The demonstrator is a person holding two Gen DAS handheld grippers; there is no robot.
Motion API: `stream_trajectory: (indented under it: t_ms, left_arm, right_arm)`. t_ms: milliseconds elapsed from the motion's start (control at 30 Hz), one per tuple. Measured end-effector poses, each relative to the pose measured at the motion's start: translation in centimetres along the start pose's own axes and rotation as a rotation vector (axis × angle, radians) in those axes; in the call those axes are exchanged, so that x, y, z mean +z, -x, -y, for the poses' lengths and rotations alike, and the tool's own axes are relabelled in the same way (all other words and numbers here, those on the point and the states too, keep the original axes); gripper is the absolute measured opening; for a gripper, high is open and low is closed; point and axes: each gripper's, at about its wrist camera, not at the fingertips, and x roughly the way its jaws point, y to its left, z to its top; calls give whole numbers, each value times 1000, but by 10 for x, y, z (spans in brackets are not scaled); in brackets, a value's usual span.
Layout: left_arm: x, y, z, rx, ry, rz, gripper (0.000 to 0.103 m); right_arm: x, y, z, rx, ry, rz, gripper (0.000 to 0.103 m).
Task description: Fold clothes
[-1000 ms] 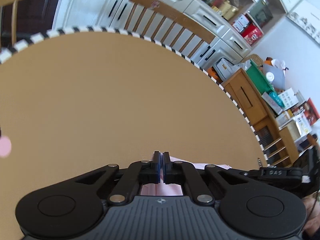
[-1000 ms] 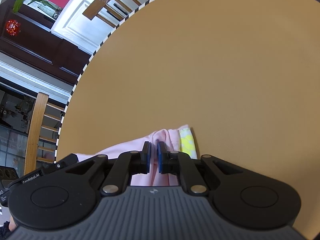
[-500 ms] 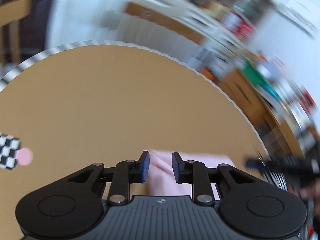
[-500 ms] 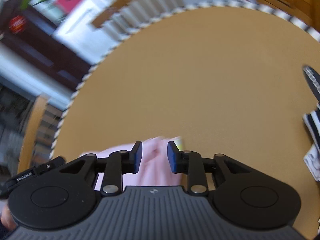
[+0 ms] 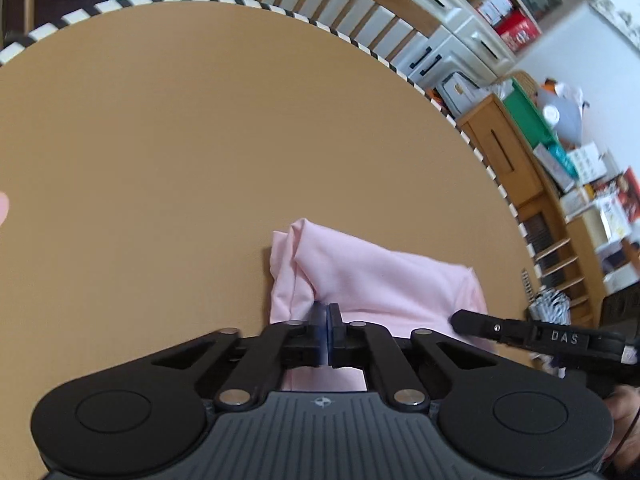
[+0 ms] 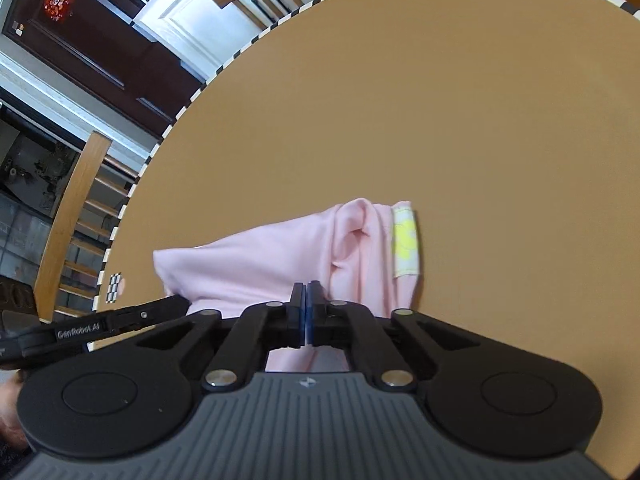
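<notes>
Fingers [image 5: 335, 320] of both grippers closing, pinching pink garment [image 5: 372, 276]; long axis between them.

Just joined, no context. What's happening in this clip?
A person is folding a pink garment on a round tan table, with a handheld gripper in each hand. The left gripper is closing on a bunched fold at one end of the cloth; the right gripper is closing on the other end, near a white trim with a yellow flower. The garment lies bunched and partly folded near the table's near side. Whether the pads have pinched cloth yet is hard to tell.
</notes>
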Motion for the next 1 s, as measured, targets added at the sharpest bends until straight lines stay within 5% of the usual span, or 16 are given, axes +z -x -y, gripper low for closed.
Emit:
stream_trajectory:
  t_ms: [100,133,267,567,1000]
  left_arm:
    - [4,32,-15,-55,37,27,51]
    - [6,41,-25,-50,44,28,51]
    - [15,40,-53,-11,100,-53,51]
    - [16,18,-82,-148,144,-125,51]
    - [31,-52,-79,-293,171,-300,24]
  right_arm:
    - [5,33,11,68,-18,34,48]
    - [7,41,20,60,-16,30,63]
    - [12,51,55,17,-109,-31,55]
    - [9,30,75,107,-221,-112,56]
    - [18,4,68,243,-245,-242,54]
